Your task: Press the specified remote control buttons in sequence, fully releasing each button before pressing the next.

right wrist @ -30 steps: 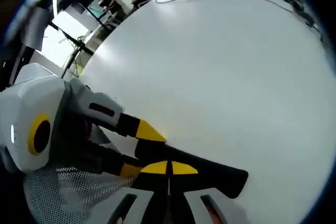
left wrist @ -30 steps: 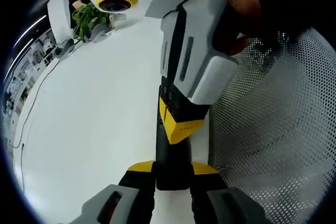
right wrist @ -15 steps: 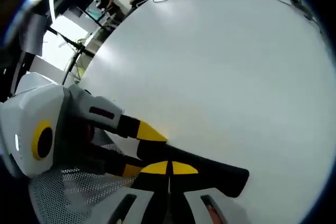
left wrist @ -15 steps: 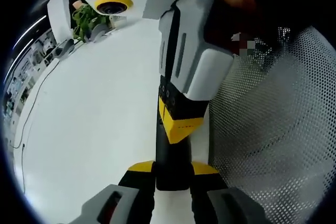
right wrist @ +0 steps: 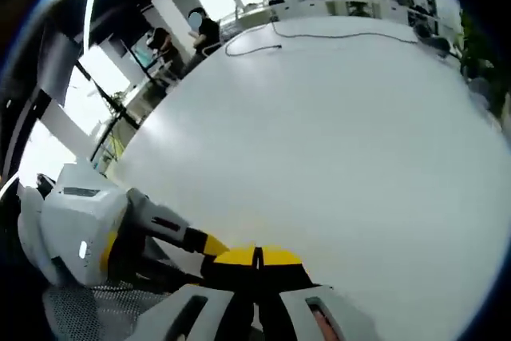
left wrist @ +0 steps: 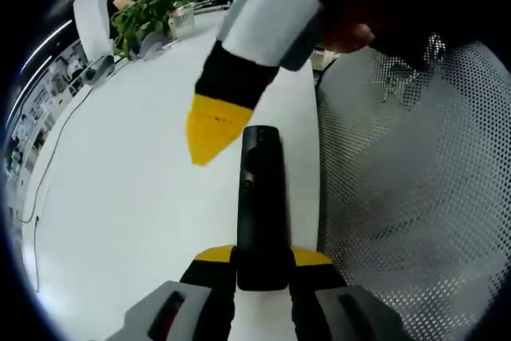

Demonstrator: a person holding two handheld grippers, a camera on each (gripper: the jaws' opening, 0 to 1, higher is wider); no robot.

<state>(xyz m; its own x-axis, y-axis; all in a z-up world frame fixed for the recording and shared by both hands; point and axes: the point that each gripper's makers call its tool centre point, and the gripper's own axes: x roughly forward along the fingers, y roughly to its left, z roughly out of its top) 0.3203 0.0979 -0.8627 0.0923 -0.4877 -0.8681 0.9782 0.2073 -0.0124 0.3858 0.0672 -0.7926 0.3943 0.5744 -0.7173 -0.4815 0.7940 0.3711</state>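
1. The black remote control (left wrist: pixel 262 205) sits lengthwise between the yellow-tipped jaws of the left gripper (left wrist: pixel 263 257), clamped at its near end and pointing straight ahead over the white table (left wrist: pixel 120 197).
2. Just above the remote's far end and a touch to its left hangs the right gripper (left wrist: pixel 214 127), its yellow tips pressed together in a point, apart from the buttons.
3. In the right gripper view, the right gripper's (right wrist: pixel 256 257) jaws meet with nothing between them; the left gripper (right wrist: pixel 120 233) is low on the left.
4. To the left gripper's right is a mesh chair (left wrist: pixel 415 189).
5. Far ahead, a potted plant (left wrist: pixel 148 17) and a cable (right wrist: pixel 319 35).
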